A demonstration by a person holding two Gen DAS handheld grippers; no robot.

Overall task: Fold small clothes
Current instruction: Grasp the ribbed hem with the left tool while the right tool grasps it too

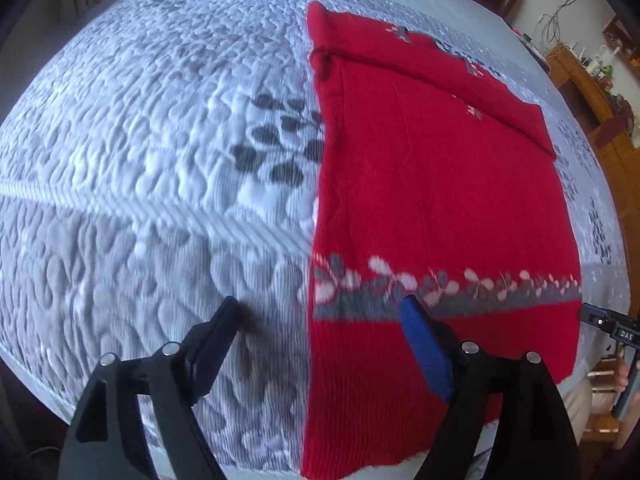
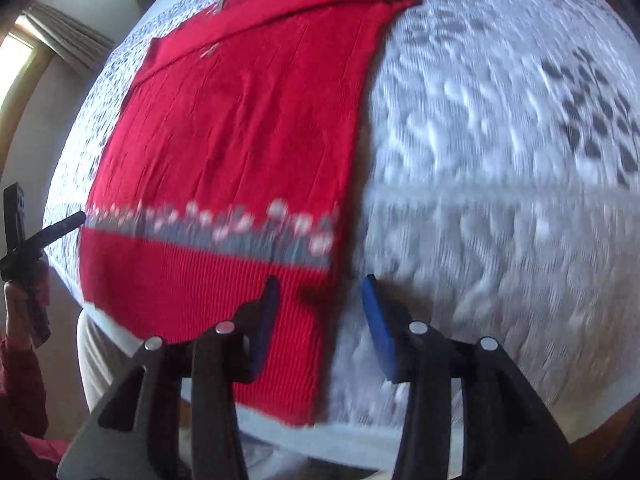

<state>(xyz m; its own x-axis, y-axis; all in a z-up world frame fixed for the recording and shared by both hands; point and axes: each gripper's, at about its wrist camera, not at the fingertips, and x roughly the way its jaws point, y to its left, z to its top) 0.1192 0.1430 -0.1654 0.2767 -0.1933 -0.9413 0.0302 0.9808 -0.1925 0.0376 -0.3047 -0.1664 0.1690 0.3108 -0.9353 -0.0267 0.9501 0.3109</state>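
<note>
A red knitted sweater [image 1: 436,184] with a grey and pink flower band near its hem lies flat on the bed; its sleeves are folded across the top. It also shows in the right wrist view [image 2: 240,136]. My left gripper [image 1: 320,312] is open and empty, just above the sweater's left edge near the hem, one finger over the quilt, one over the red knit. My right gripper [image 2: 320,292] is open and empty, straddling the sweater's right edge near the hem. The left gripper's tip shows in the right wrist view [image 2: 64,224], and the right gripper's tip in the left wrist view [image 1: 600,316].
The bed is covered by a white and grey quilt with a leaf print [image 1: 160,140]. The sweater's hem hangs at the bed's near edge [image 2: 360,436]. Wooden furniture [image 1: 596,104] stands beyond the bed's right side. A curtained window [image 2: 36,52] is at the left.
</note>
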